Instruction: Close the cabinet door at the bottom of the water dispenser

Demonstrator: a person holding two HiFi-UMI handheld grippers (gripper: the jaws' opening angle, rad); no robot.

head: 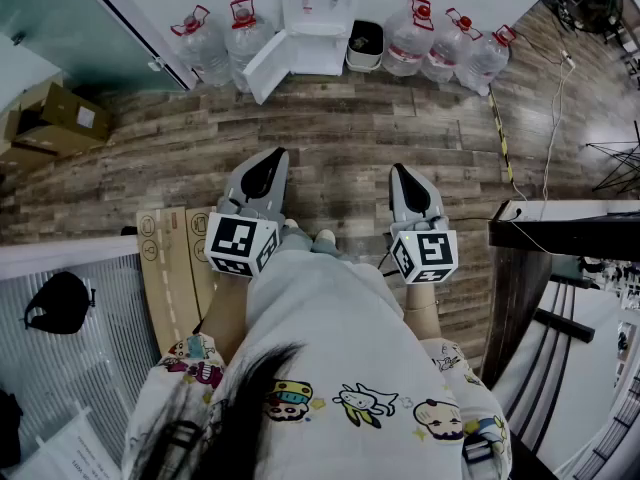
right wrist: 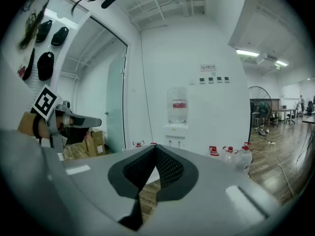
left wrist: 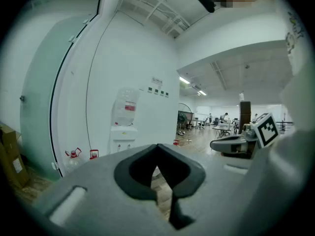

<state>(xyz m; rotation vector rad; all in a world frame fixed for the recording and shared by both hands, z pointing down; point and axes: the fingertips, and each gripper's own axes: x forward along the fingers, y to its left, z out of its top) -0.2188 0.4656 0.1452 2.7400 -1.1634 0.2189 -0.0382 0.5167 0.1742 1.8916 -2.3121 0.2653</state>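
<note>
While both were clenched with nothing between the jaws, the left gripper (head: 268, 168) and right gripper (head: 403, 183) were seen well apart from the water dispenser (head: 318, 8), which stood against the far wall across the wooden floor (head: 350, 133). Its bottom cabinet door (head: 268, 65) was shown swung wide open to the left, near the water bottles (head: 205, 38). The door was judged a light, stiff, free-swinging panel, best pushed near its free edge rather than grasped.
</note>
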